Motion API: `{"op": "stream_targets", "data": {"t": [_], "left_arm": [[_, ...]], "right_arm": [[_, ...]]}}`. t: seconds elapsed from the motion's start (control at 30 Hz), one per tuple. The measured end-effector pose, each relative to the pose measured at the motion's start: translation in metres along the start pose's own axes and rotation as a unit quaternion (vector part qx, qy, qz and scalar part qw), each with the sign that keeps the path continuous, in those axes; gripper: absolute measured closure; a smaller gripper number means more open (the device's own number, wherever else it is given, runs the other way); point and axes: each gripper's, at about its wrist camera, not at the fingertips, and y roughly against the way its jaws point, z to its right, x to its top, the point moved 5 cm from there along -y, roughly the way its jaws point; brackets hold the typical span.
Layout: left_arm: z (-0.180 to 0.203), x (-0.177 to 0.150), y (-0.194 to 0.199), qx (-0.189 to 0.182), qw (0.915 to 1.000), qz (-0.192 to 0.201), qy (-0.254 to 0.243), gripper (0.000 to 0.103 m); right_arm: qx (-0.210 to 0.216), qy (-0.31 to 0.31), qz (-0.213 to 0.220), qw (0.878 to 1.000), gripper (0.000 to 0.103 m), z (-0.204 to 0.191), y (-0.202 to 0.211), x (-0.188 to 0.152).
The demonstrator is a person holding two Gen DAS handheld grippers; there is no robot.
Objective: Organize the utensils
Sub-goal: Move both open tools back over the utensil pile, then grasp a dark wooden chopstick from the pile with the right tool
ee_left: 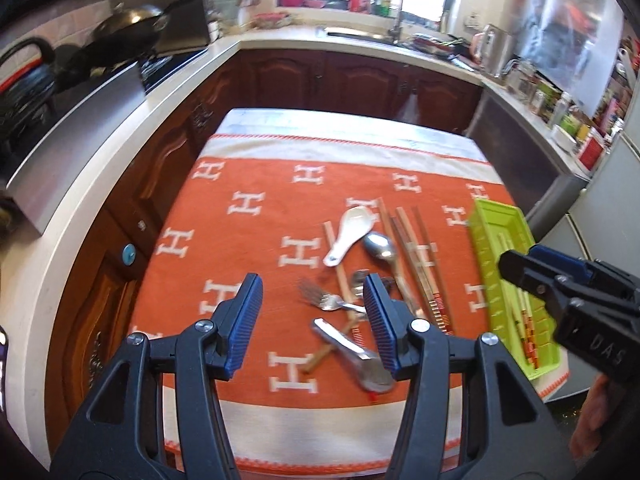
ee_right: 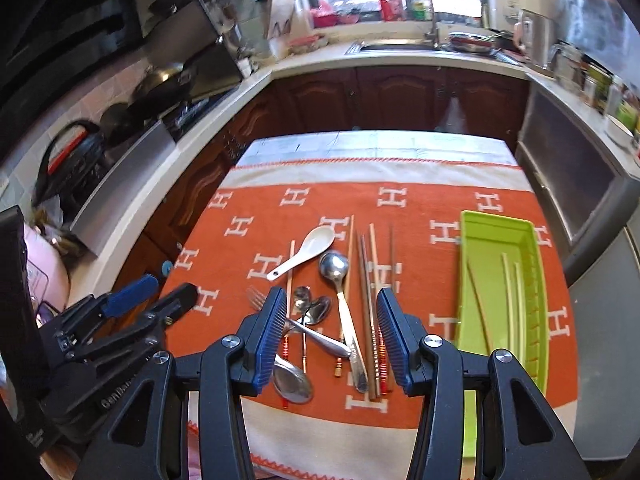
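Observation:
Loose utensils lie in a heap on the orange cloth (ee_left: pixel 248 248): a white ceramic spoon (ee_left: pixel 350 232) (ee_right: pixel 308 250), a metal spoon (ee_left: pixel 380 246) (ee_right: pixel 334 268), a fork (ee_left: pixel 320 296) (ee_right: pixel 260 300), a large metal ladle-spoon (ee_left: pixel 360 364) (ee_right: pixel 292 380) and several chopsticks (ee_left: pixel 416 252) (ee_right: pixel 370 280). To the right a green tray (ee_left: pixel 486 248) (ee_right: pixel 480 264) holds a few chopsticks (ee_left: pixel 524 316) (ee_right: pixel 510 292). My left gripper (ee_left: pixel 313 282) (ee_right: pixel 158 292) hangs open above the heap's left side, holding nothing. My right gripper (ee_right: pixel 331 294) (ee_left: pixel 532 260) hangs open above the heap, also with nothing in it.
The cloth covers a small table (ee_right: pixel 372 142) ringed by dark wood cabinets. A counter with a stove and wok (ee_left: pixel 132 20) runs along the left. The sink (ee_right: pixel 400 46) is at the back. A cluttered counter (ee_left: pixel 560 120) and grey appliance stand right.

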Motion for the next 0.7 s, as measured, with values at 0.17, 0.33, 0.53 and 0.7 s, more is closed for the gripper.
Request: {"op": "stream_targets", "data": {"t": [0.17, 0.33, 0.53, 0.7], "left_arm": [[-0.036, -0.008, -0.029, -0.007, 0.9989, -0.038, 0.026, 0.054], [-0.057, -0.019, -0.061, -0.02, 0.9959, -0.077, 0.043, 0.054], [-0.063, -0.035, -0.089, -0.027, 0.9921, -0.111, 0.052, 0.054], [-0.054, -0.038, -0.101, -0.033, 0.9905, -0.125, 0.048, 0.054]], "right_arm": [[0.0, 0.015, -0.037, 0.999, 0.056, -0.007, -0.042, 0.006], [0.032, -0.007, -0.081, 0.996, 0.057, 0.003, -0.082, 0.007], [0.028, -0.019, -0.11, 0.993, 0.065, 0.017, -0.116, 0.009], [0.005, -0.05, -0.142, 0.989, 0.078, 0.053, -0.15, 0.007]]}}
